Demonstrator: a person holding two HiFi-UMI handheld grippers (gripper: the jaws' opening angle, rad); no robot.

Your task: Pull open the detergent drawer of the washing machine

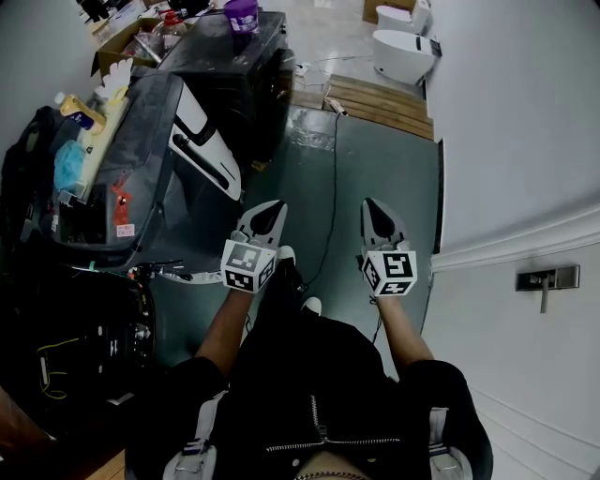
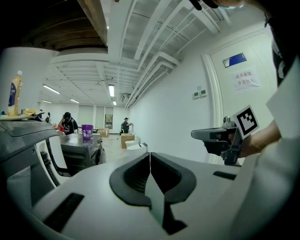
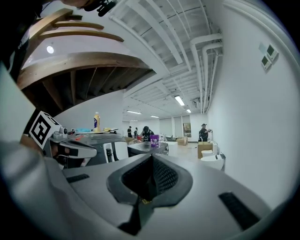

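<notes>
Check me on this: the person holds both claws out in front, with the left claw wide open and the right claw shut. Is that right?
Not quite. The left claw is shut too: the left gripper view shows its jaws meeting with nothing between them. The rest stands: the right claw is shut, and both are held out in front of the person.

Far ahead of me a purple bucket [image 1: 242, 14] stands up high, and to its right a white toilet [image 1: 403, 54] sits on the floor just beyond a wooden pallet [image 1: 375, 101]. A thin black cable [image 1: 334, 178] runs from the pallet down across the grey-green floor [image 1: 375, 169]. On my right a metal door handle [image 1: 539, 279] sticks out of the white wall, a yellow bottle [image 2: 14, 93] stands upright at my left, and two people [image 2: 69, 124] are busy well down the hall.
</notes>
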